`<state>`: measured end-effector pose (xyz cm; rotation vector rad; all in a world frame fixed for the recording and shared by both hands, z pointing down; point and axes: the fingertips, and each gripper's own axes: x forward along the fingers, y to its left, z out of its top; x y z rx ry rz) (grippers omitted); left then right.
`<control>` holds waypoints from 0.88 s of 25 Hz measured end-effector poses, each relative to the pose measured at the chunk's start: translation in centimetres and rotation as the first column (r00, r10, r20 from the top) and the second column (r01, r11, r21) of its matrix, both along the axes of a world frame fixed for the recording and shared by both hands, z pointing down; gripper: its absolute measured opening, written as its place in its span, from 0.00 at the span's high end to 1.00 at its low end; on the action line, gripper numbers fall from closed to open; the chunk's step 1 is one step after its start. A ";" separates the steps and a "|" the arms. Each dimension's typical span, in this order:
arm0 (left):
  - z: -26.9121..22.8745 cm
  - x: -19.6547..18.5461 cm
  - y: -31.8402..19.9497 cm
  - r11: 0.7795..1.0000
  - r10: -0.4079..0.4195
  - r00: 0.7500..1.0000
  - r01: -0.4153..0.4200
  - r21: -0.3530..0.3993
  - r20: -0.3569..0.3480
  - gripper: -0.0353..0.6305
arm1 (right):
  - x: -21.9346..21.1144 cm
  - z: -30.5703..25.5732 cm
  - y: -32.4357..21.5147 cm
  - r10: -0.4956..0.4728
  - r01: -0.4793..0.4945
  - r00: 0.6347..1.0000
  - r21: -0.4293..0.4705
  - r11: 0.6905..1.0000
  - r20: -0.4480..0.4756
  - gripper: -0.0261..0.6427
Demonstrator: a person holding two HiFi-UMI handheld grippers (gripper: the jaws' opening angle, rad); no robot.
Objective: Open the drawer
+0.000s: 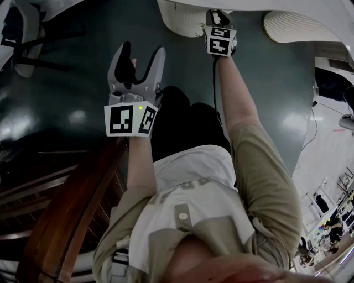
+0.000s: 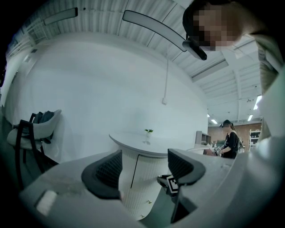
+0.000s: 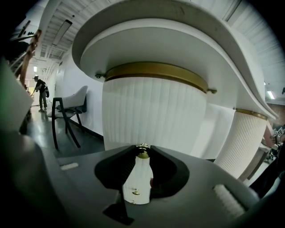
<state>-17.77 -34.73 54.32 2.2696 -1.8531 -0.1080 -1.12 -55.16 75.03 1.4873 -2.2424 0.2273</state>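
Note:
A white fluted cabinet (image 3: pixel 153 111) with a brass band stands under a curved white top. Its drawer has a small brass knob (image 3: pixel 142 154). My right gripper (image 3: pixel 142 148) is shut on that knob, its dark tips pinching it from both sides. Two more small knobs (image 3: pixel 135 192) show lower on the same front, between the jaws. In the head view the right gripper (image 1: pixel 217 15) reaches the cabinet (image 1: pixel 182 19) at arm's length. My left gripper (image 1: pixel 142 59) is held level and open beside it with nothing between its fingers. The left gripper (image 2: pixel 144 171) also sees the cabinet (image 2: pixel 136 182).
A dark wooden piece of furniture (image 1: pixel 66 204) stands close at my lower left. A chair (image 3: pixel 71 111) stands left of the cabinet, a second fluted column (image 3: pixel 245 142) to its right. A small plant (image 2: pixel 148 131) sits on the white top. A person (image 2: pixel 231 140) stands far off.

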 end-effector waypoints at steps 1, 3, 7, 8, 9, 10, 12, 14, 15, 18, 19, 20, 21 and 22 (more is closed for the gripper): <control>0.0 -0.1 0.1 1.000 -0.003 1.000 0.003 0.001 0.001 0.46 | 0.0 0.0 0.0 0.000 0.000 1.000 0.000 1.000 -0.002 0.81; -0.1 -0.3 0.2 1.000 -0.008 1.000 0.008 0.002 0.001 0.46 | 0.0 0.0 -0.1 0.004 -0.004 1.000 -0.001 1.000 -0.003 0.81; 0.1 -0.7 0.5 1.000 -0.016 1.000 0.016 0.002 0.000 0.46 | 0.0 -0.2 0.1 0.010 -0.010 1.000 -0.006 1.000 -0.002 0.81; 0.1 -0.7 0.5 1.000 -0.017 1.000 0.017 0.002 0.000 0.46 | 0.0 -0.2 0.1 0.010 -0.010 1.000 -0.007 1.000 -0.002 0.81; 0.1 -0.7 0.5 1.000 -0.017 1.000 0.017 0.002 -0.001 0.46 | 0.0 -0.2 0.1 0.009 -0.009 1.000 -0.009 1.000 -0.002 0.81; 0.1 -0.7 0.5 1.000 -0.017 1.000 0.017 0.003 -0.001 0.46 | 0.0 -0.1 0.1 0.009 -0.009 1.000 -0.012 1.000 -0.002 0.81; 0.2 -0.6 0.5 1.000 -0.016 1.000 0.016 0.002 -0.003 0.46 | 0.1 0.0 0.1 0.007 -0.007 1.000 -0.014 1.000 -0.001 0.81; 0.2 -0.7 0.5 1.000 -0.017 1.000 0.017 0.002 -0.004 0.46 | 0.0 -0.1 0.1 0.007 -0.007 1.000 -0.017 1.000 0.002 0.81; 0.2 -0.7 0.5 1.000 -0.018 1.000 0.018 0.002 -0.005 0.46 | 0.0 -0.1 0.1 0.008 -0.008 1.000 -0.019 1.000 0.003 0.81; 0.2 -0.7 0.5 1.000 -0.019 1.000 0.019 0.001 -0.005 0.46 | 0.0 -0.2 0.1 0.008 -0.008 1.000 -0.021 1.000 0.006 0.81; 0.2 -0.7 0.5 1.000 -0.020 1.000 0.020 0.000 -0.005 0.46 | 0.1 -0.2 0.2 0.008 -0.008 1.000 -0.018 1.000 0.008 0.81; 0.2 -0.7 0.5 1.000 -0.021 1.000 0.021 0.000 -0.006 0.46 | 0.1 -0.2 0.5 0.007 -0.007 1.000 -0.014 1.000 0.010 0.81; 0.2 -0.7 0.5 1.000 -0.022 1.000 0.022 0.000 -0.006 0.46 | 0.2 -0.2 0.8 0.006 -0.006 1.000 -0.009 1.000 0.014 0.81; 0.2 -0.7 0.5 1.000 -0.022 1.000 0.022 -0.001 -0.006 0.46 | 0.4 -0.2 1.3 0.005 -0.005 1.000 -0.005 1.000 0.017 0.81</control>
